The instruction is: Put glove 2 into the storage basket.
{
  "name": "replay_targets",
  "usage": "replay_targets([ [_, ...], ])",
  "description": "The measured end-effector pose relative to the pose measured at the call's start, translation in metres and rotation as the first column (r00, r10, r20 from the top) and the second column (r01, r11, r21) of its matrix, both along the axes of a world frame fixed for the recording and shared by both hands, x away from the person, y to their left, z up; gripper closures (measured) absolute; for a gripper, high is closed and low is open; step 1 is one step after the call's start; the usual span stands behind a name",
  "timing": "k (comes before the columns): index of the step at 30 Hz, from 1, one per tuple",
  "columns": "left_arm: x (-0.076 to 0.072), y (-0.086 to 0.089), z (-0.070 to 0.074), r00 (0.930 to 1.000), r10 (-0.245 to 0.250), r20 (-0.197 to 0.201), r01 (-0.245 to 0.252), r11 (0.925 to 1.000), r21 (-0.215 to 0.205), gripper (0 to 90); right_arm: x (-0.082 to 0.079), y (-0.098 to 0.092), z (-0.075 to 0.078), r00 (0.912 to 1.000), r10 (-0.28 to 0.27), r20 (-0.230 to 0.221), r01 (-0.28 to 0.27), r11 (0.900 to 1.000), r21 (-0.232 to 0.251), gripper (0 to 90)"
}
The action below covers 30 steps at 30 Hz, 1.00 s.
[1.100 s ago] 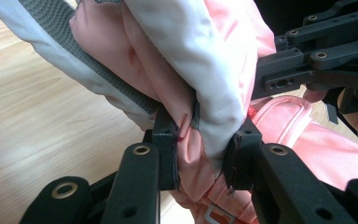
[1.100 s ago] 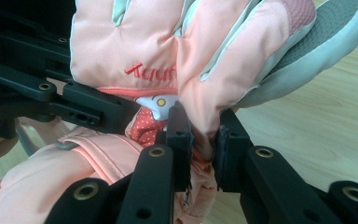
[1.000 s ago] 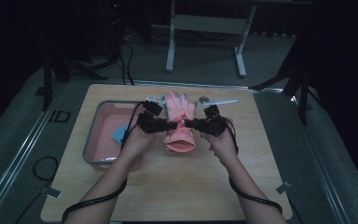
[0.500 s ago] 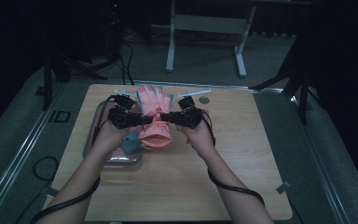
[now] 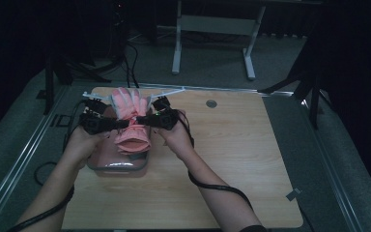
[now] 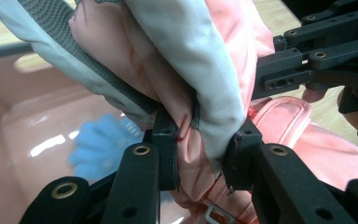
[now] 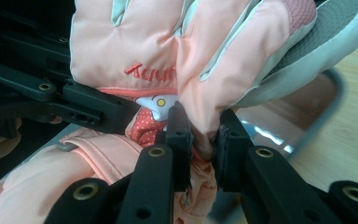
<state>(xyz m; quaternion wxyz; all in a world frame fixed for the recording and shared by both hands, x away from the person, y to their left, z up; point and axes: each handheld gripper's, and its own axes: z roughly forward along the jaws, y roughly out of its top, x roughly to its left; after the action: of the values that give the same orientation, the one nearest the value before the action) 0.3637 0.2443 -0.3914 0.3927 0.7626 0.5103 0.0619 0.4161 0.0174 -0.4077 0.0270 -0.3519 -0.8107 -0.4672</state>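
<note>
Pink glove (image 5: 131,126) held above pink tray (image 5: 118,166) at worktop (image 5: 232,159) left, pinched by left hand-held gripper (image 6: 200,154) and right hand-held gripper (image 7: 200,135). Blue object (image 6: 98,144) lies in tray. Embroidery partly readable: "Xuun".

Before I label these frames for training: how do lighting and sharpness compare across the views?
High view: dim, room black beyond the table, pink glove still readable. Left gripper view: bright, glove sharp, blue thing in the glossy pink bin blurred, glare streaks. Right gripper view: bright, stitched lettering crisp, bin rim soft.
</note>
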Motion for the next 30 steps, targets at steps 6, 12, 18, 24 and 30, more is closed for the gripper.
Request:
replay_targets([
  [6,0.008,0.017,-0.026,0.9991,0.019,-0.039,-0.020,0.9996,-0.018,70.6,0.008,0.022,-0.021,0.9996,0.006,-0.028,-0.007,1.000,-0.019,78.2],
  [12,0.016,0.016,-0.055,0.9954,0.010,-0.096,-0.011,0.9998,-0.019,70.5,0.009,0.027,-0.048,0.9992,-0.014,-0.039,0.011,0.998,-0.068,77.9],
  [18,0.018,0.013,-0.068,0.9912,0.004,-0.132,-0.004,1.0000,0.000,70.2,0.007,0.027,-0.064,0.9986,-0.023,-0.047,0.017,0.993,-0.114,77.7],
  [24,0.021,0.013,-0.082,0.9855,-0.001,-0.170,0.007,0.9995,0.032,69.9,0.003,0.034,-0.080,0.9984,-0.022,-0.053,0.012,0.985,-0.174,77.2],
  [30,0.023,0.016,-0.087,0.9839,0.016,-0.178,-0.011,0.9996,0.028,69.1,0.007,0.038,-0.082,0.9976,-0.028,-0.063,0.016,0.982,-0.190,75.5],
])
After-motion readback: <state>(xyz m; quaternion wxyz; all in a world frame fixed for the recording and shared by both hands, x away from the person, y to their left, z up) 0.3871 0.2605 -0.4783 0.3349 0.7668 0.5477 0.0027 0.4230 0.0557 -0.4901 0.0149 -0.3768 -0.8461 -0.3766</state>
